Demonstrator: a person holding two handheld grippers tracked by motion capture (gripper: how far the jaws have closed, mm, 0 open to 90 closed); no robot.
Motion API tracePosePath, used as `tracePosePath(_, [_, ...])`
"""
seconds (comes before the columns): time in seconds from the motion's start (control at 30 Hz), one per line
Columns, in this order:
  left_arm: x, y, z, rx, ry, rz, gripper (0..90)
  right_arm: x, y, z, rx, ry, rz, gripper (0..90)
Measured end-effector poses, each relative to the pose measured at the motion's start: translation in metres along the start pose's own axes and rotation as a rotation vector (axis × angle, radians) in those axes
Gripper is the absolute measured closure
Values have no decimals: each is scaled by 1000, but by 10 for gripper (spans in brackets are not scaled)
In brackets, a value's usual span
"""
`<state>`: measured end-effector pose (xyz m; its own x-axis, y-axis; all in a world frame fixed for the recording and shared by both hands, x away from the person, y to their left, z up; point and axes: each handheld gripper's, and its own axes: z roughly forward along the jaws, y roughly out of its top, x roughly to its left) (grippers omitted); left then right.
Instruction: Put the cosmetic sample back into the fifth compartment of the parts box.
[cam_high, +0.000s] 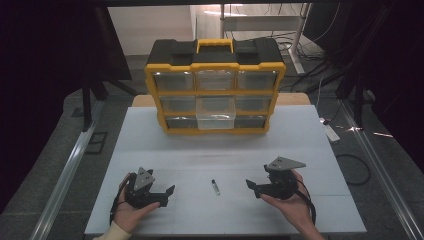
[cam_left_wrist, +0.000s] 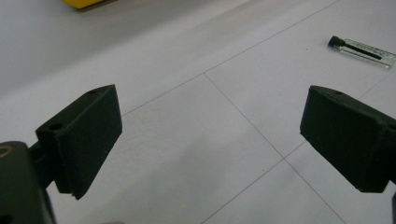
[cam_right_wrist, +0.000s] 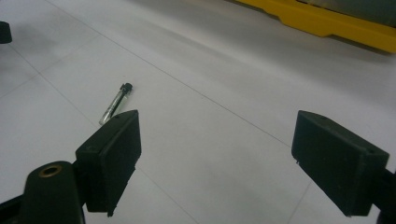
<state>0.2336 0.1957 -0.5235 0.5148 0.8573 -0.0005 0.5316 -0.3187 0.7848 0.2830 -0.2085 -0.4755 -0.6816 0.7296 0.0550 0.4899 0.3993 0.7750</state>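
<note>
A small clear vial (cam_high: 215, 187) with a black cap lies flat on the white table (cam_high: 300, 145), between the two grippers. My left gripper (cam_high: 167, 196) rests in a hand at the front left, open, its jaws pointing right toward the vial. My right gripper (cam_high: 251, 189), also open and hand-held, points left at it from the other side. In the left gripper view the vial (cam_left_wrist: 364, 49) lies beyond the wide-apart jaws of the left gripper (cam_left_wrist: 210, 135), up to the right. In the right gripper view the vial (cam_right_wrist: 116, 103) lies just past the left jaw of the right gripper (cam_right_wrist: 215, 149). Neither gripper holds anything.
A yellow and black organizer (cam_high: 215, 85) with clear drawers stands at the back of the table; its yellow base (cam_right_wrist: 327, 23) also shows in the right gripper view. One middle drawer (cam_high: 215, 114) is pulled out. Cables lie on the floor at the right.
</note>
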Motion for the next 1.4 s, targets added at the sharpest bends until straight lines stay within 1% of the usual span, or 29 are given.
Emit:
tracePosePath(0.23, [-1, 0, 1, 0, -2, 3, 60, 3, 3, 3, 8, 4, -1, 163])
tracePosePath(0.53, [-1, 0, 1, 1, -1, 5, 62, 10, 9, 5, 16, 22, 0, 167])
tracePosePath(0.57, [-1, 0, 1, 2, -1, 5, 62, 11, 10, 5, 21, 18, -2, 166])
tracePosePath(0.73, [-1, 0, 1, 2, -2, 5, 63, 14, 12, 9, 17, 30, -2, 167])
tracePosePath(0.93, [-2, 0, 1, 0, -2, 6, 64, 16, 14, 11, 19, 34, -4, 167])
tracePosePath(1.4, [-2, 0, 1, -2, -3, 8, 64, 26, 22, 15, 21, 45, -14, 170])
